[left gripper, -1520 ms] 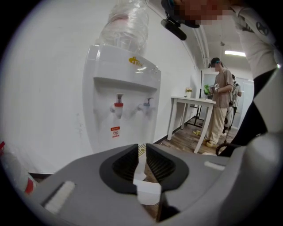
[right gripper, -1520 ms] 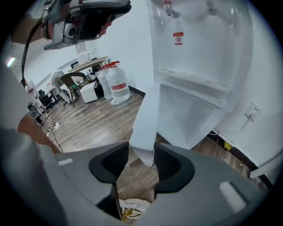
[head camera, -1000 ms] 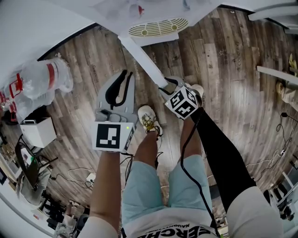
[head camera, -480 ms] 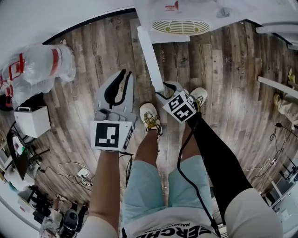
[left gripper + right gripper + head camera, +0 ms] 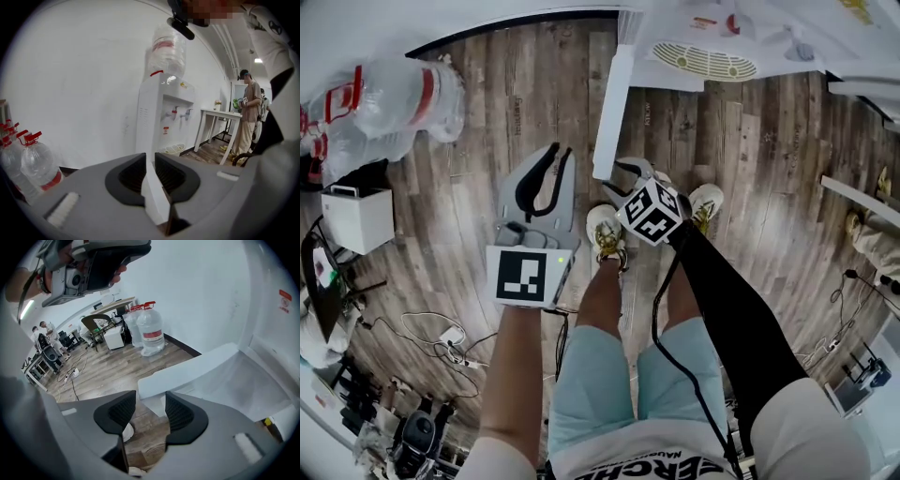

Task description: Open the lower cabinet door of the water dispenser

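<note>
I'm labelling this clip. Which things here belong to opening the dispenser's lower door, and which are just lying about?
In use: cabinet door; right claw clamped on its edge; water dispenser.
Lying about: water bottles; white box; floor cables; left claw, holding nothing.

Spare water jugs stand on a wood floor beside a white box and loose cables; a person waits at a white tabletop.
</note>
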### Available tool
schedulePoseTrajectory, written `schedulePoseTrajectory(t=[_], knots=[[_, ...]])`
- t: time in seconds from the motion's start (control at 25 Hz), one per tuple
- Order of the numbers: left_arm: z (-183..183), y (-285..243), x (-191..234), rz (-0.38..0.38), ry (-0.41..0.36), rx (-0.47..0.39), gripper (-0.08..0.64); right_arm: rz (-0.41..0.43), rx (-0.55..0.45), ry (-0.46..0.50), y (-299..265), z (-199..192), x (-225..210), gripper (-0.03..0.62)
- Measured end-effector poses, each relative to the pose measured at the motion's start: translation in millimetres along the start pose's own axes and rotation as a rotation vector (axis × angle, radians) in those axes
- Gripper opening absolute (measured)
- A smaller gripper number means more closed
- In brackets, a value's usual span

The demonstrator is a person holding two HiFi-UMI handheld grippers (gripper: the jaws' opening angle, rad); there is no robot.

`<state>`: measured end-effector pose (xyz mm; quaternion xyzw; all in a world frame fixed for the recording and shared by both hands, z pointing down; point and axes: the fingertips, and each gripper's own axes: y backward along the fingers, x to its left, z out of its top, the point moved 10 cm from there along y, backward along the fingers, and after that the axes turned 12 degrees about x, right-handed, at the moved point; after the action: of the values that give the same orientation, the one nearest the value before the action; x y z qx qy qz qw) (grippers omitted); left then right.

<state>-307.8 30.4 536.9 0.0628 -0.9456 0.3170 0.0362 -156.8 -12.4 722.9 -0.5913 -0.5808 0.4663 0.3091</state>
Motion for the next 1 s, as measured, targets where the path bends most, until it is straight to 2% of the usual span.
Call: schedulePoseTrajectory(t=[0.24, 0.52, 0.8, 1.0], knots=[[-15, 14, 17, 0.031, 0.040, 0.000, 0.069, 0.013, -0.016, 0.045, -14, 38, 10, 0.187], [-29, 33, 46, 0.091, 0.048, -0.029, 0.069, 0.015, -0.037, 0.080, -30, 84, 16, 0.187], [-40, 55, 71, 0.142, 0.109, -0.017, 0.069, -0.024, -0.039, 0.109, -38, 100, 16, 0.187], [-50, 66, 81, 0.182, 0.096, -0.042, 0.069, -0.033, -0.031, 0.094, -37, 103, 21, 0.187]])
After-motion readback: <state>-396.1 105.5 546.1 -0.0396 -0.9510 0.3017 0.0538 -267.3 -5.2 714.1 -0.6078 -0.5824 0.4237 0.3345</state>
